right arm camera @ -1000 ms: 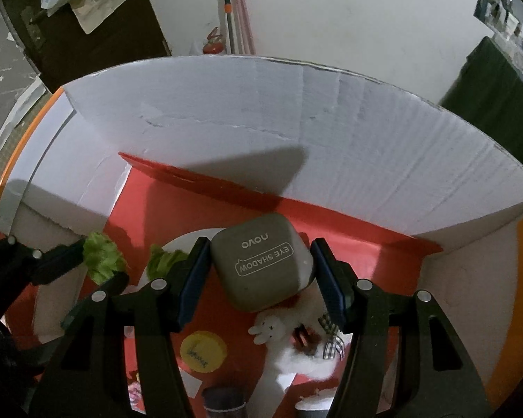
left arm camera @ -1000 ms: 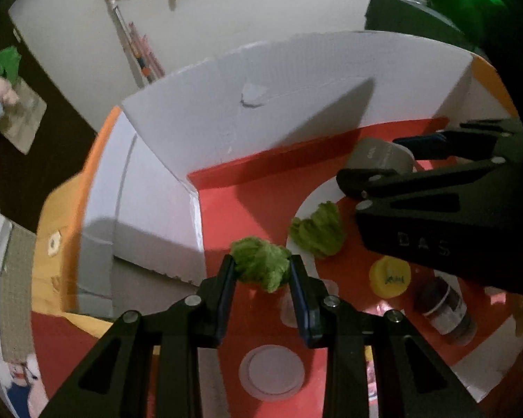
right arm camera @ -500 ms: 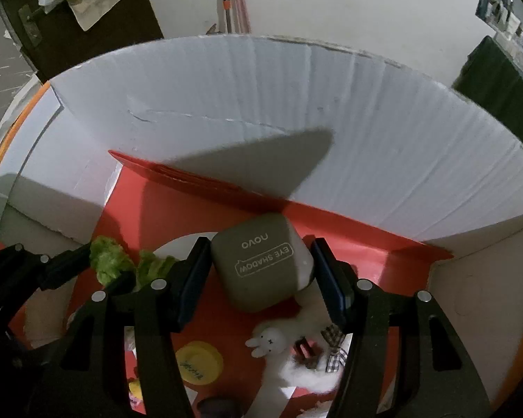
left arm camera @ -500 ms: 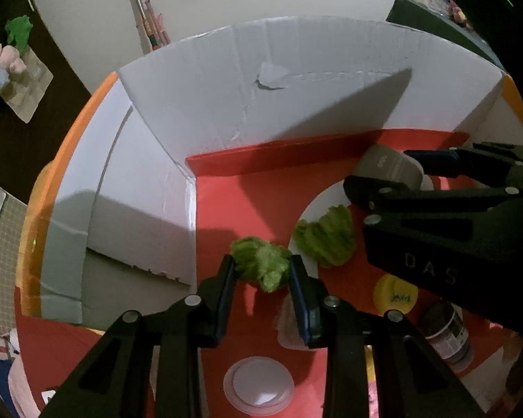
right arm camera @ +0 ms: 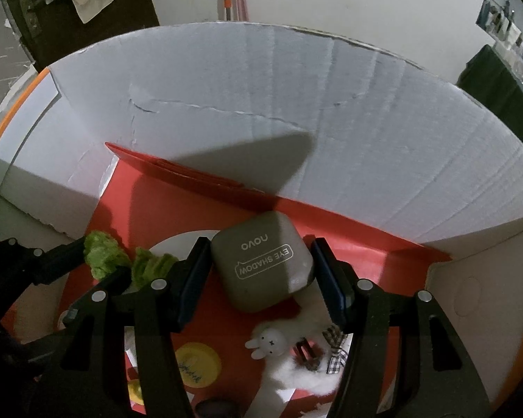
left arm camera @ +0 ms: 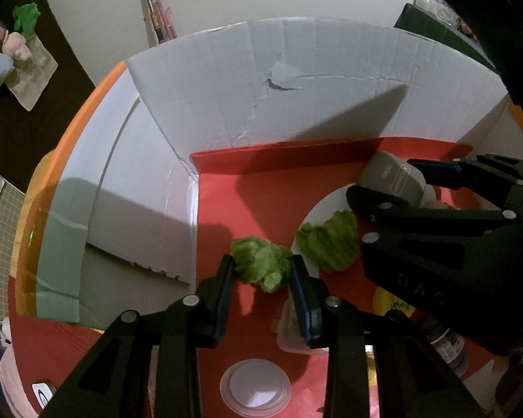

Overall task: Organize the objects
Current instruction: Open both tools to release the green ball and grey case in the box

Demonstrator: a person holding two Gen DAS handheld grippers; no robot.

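Both tools advanced into box (left arm camera: 296, 80), gripping green tuft (left arm camera: 259, 266), eyeshadow case (right arm camera: 261, 275)

Half hidden behind the right gripper (left arm camera: 432, 188): yellow lid (left arm camera: 394, 304) and dark jar (left arm camera: 448, 345). Cut off at bottom edge: white disc (left arm camera: 254, 388). Jar label print too small to read.

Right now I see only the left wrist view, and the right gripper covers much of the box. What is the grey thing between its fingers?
Observer: A grey case printed "EYE SHADOW"; the right gripper grips it on both sides.
Operator: Does anything lie near the case that I cannot see?
Observer: Yes, a white rabbit plush lies in the box, nearer the camera than the case.
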